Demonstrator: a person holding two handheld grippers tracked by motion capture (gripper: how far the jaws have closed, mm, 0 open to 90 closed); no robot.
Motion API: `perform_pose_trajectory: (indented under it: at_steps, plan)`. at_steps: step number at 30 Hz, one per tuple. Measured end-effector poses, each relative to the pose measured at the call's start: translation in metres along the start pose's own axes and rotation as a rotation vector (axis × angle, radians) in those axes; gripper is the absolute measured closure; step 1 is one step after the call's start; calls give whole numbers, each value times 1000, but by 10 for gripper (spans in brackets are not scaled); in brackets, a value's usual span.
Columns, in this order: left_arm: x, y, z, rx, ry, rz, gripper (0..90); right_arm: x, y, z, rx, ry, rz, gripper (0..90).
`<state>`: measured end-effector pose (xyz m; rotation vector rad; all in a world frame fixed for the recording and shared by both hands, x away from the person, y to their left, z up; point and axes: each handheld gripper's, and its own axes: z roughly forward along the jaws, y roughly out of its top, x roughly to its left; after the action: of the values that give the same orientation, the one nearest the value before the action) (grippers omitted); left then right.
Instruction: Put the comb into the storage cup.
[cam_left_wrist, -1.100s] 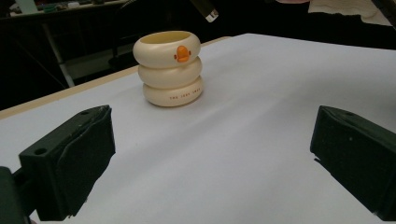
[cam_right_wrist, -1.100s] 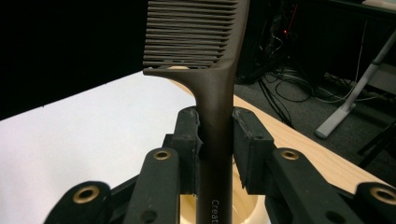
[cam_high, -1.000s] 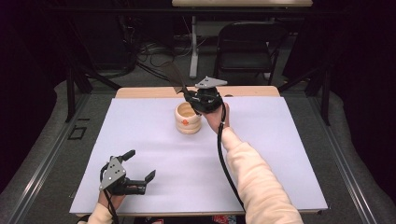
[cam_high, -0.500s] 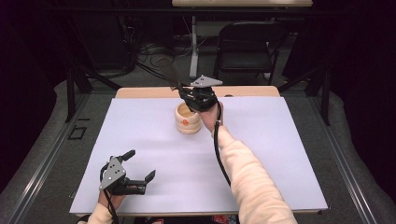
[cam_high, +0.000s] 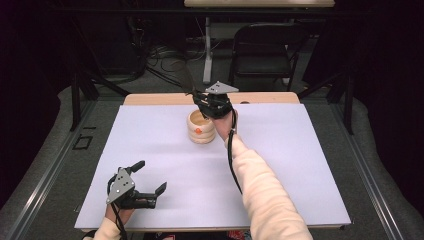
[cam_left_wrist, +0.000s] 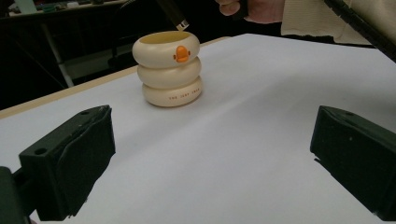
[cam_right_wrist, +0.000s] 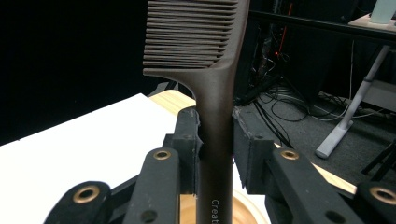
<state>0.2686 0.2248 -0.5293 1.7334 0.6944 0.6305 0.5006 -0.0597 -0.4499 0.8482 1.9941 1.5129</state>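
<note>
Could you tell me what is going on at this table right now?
A person works with a gripper in each hand. The right gripper has its jaws shut on the handle of a dark comb, held upright just above the open top of a cream, ring-stacked holder with an orange duck bill, near the far edge of the white table. The comb looks about to go in, handle first. The left gripper rests near the front edge, jaws open, holding nothing.

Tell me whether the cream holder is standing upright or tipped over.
Upright: the cream holder stands on its base on the white table, open mouth facing up.
</note>
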Motion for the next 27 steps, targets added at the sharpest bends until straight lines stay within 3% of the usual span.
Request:
perform_pose_trajectory:
  at_steps: [27]
  plan:
    - [0, 0, 0, 0, 0, 2, 1, 7, -19, 18, 38, 18, -1, 726]
